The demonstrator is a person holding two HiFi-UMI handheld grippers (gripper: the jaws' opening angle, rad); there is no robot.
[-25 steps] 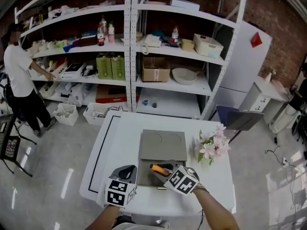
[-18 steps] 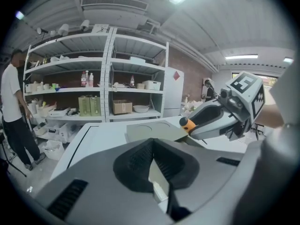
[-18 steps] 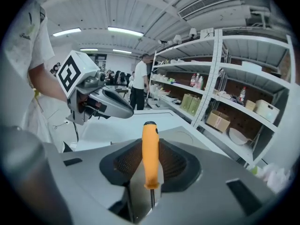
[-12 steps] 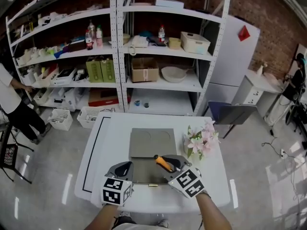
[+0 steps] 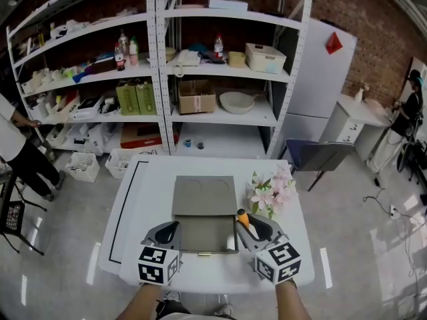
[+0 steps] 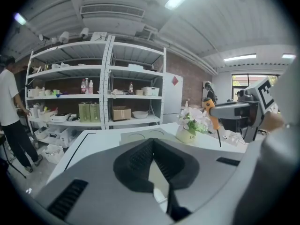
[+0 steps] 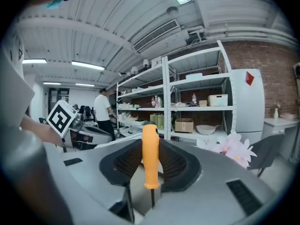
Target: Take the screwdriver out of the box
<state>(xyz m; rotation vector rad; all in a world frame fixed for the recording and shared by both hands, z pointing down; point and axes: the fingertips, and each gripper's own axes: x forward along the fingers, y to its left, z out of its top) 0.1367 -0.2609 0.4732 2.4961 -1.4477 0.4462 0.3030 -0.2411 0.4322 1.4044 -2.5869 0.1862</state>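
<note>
The grey box [image 5: 201,231] lies open on the white table [image 5: 133,199], its lid [image 5: 203,195] folded back. To the right of the box, above the table, my right gripper [image 5: 248,224] is shut on the orange screwdriver [image 5: 242,217]. In the right gripper view the screwdriver's handle [image 7: 150,156] stands upright between the pads [image 7: 123,163], with the thin shaft pointing down. From the left gripper view, the screwdriver [image 6: 212,115] hangs beside the flowers. My left gripper [image 5: 167,232] is at the box's front left corner, its jaws [image 6: 152,144] shut with nothing between them.
A vase of pink and white flowers [image 5: 270,191] stands just right of the box, close to my right gripper. Tall shelves [image 5: 200,79] with bottles and cartons fill the back. A person [image 5: 13,145] stands far left. A chair [image 5: 313,159] sits behind the table's right corner.
My right gripper lifted the screwdriver up out of the box and carried it right, turning the handle upright. The left gripper shifted a little along the box's front left.
</note>
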